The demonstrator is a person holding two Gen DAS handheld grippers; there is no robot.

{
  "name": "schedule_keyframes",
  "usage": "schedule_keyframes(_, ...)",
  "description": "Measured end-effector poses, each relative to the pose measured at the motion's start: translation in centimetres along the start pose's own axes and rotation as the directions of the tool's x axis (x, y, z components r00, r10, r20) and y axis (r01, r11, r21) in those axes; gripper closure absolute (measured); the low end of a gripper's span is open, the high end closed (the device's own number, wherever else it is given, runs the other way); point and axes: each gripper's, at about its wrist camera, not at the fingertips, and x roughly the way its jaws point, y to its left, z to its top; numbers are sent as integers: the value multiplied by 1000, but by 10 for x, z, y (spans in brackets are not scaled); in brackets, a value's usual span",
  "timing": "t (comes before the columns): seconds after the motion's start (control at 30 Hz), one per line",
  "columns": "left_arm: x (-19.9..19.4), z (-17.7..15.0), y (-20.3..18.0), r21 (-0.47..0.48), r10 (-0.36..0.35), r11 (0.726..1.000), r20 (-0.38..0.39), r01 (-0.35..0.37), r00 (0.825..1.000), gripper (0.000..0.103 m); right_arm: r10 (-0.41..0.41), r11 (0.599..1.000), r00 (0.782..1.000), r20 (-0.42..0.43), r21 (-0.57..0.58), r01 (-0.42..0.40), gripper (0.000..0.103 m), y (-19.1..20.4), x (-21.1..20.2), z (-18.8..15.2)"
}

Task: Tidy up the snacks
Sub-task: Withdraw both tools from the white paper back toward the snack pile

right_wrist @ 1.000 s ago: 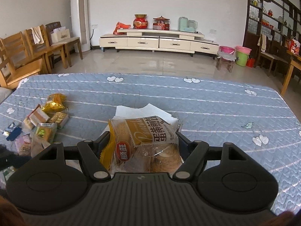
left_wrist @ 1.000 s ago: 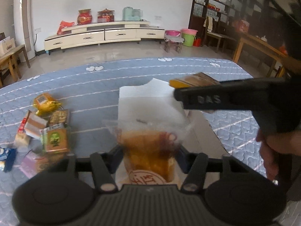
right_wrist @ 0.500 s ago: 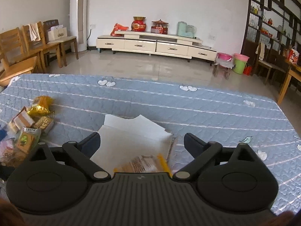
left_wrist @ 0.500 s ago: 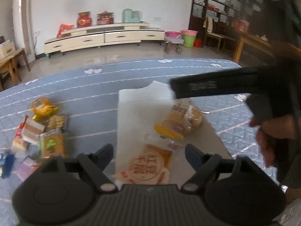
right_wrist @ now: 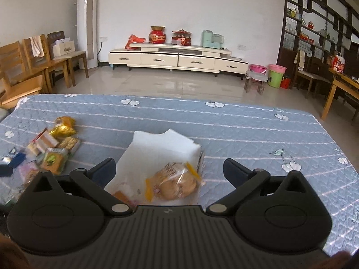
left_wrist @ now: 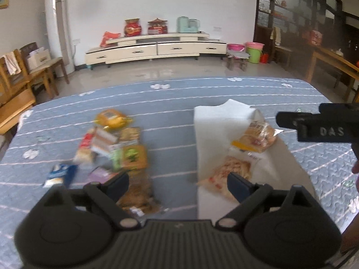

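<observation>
Two packets lie on a white sheet (left_wrist: 215, 134) on the blue quilt: a bread pack (left_wrist: 258, 136) and, nearer me, an orange-red pack (left_wrist: 226, 172). My left gripper (left_wrist: 178, 186) hangs over bare quilt between the sheet and a loose snack pile (left_wrist: 112, 148). Its jaws are opening with nothing between them, and a brown packet (left_wrist: 136, 195) lies by its left finger. My right gripper (right_wrist: 170, 171) stands wide open above the bread pack (right_wrist: 177, 183), with its pads clear of it. The right gripper's finger (left_wrist: 291, 123) juts in from the right of the left wrist view.
The snack pile (right_wrist: 51, 148) sits on the left of the quilt (right_wrist: 246, 134). A hand (left_wrist: 355, 170) shows at the right edge. Wooden chairs (right_wrist: 33, 67) stand beyond the left side, and a low cabinet (right_wrist: 177, 60) stands against the far wall.
Both grippers opened and let go of their packets, which now lie on the white sheet. The left gripper swung left toward the snack pile. The right gripper drew back from the sheet.
</observation>
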Motion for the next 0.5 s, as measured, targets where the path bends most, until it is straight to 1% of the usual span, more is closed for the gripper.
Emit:
schedule_keyframes(0.23, -23, -17, 36, -43, 69, 997, -7, -70, 998, 9, 46, 999, 999, 5, -8, -46, 0, 33, -22, -13)
schedule_keyframes(0.5, -43, -31, 70, -81, 128, 989, -1, -128, 992, 9, 106, 994, 994, -5, -37, -106, 0, 73, -31, -20)
